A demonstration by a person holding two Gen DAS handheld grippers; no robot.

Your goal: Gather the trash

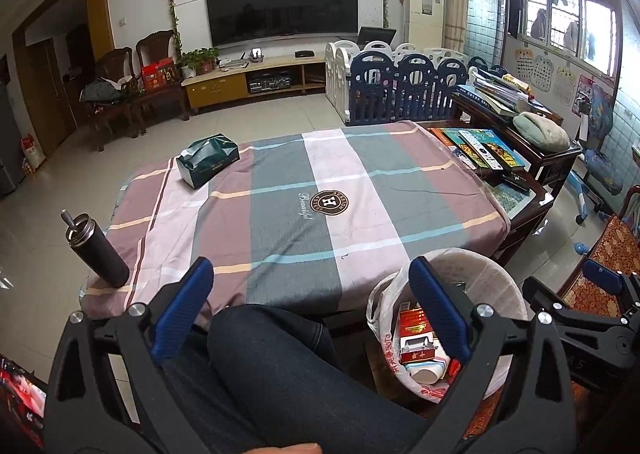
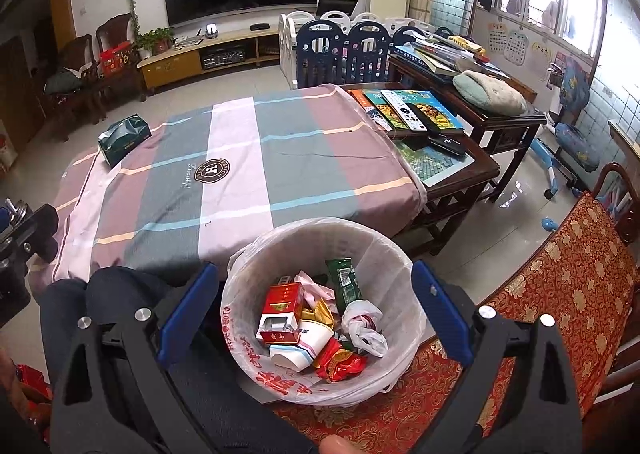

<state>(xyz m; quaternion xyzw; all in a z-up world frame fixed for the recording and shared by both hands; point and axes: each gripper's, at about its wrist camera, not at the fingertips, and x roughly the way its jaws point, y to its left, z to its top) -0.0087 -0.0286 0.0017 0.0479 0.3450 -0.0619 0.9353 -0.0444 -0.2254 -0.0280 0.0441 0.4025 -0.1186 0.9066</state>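
A white bin (image 2: 320,225) lined with a plastic bag stands on a red patterned seat beside the table. Inside lie a red cigarette pack (image 2: 280,310), a green wrapper (image 2: 344,282), a paper cup (image 2: 304,350), a crumpled plastic bag (image 2: 364,330) and a red snack wrapper (image 2: 340,366). My right gripper (image 2: 315,272) hovers over the bin, open and empty. My left gripper (image 1: 311,268) is open too, with nothing between its fingers, above a person's jeans-clad leg (image 1: 280,374); the bin (image 1: 500,274) is to its right. The right gripper (image 1: 600,294) shows at that view's right edge.
On the plaid tablecloth (image 1: 360,189) sit a green tissue box (image 1: 208,159) and a dark bottle (image 1: 100,250) near the left edge. A dark wooden side table (image 2: 460,173) with books and remotes stands to the right. A red cushioned chair (image 2: 560,274) is beside the bin.
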